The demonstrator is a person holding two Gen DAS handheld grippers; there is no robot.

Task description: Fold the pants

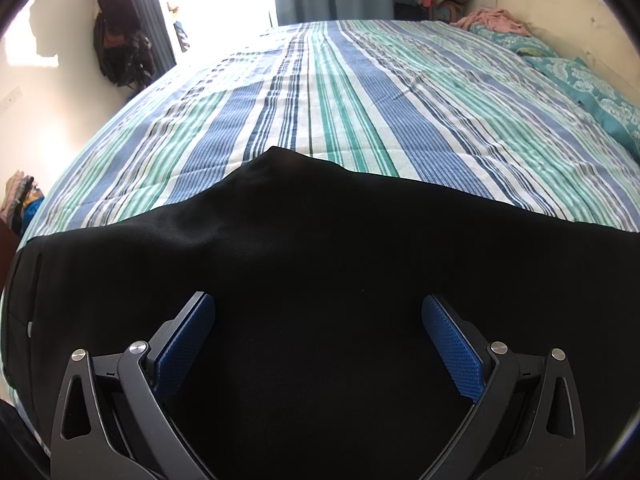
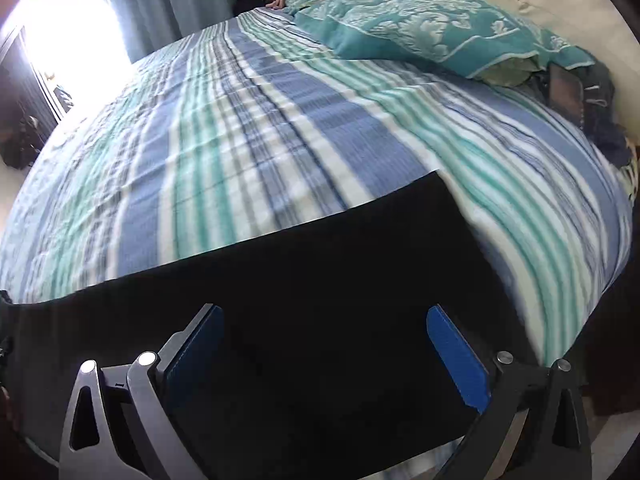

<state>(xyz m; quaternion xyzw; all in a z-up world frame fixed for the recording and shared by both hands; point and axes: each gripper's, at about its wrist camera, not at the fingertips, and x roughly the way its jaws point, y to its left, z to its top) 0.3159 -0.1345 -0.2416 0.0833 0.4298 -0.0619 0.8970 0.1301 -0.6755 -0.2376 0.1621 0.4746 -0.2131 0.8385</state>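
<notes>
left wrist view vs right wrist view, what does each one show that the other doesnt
Only the left wrist view shows the dark clothes hanging on the wall and the peaked edge of the black pants.

Only the right wrist view shows a square corner of the pants and the dark bundle beside the teal pillow.

Both show the striped bedsheet, the pants, the pink garment and an open gripper, left and right.
</notes>
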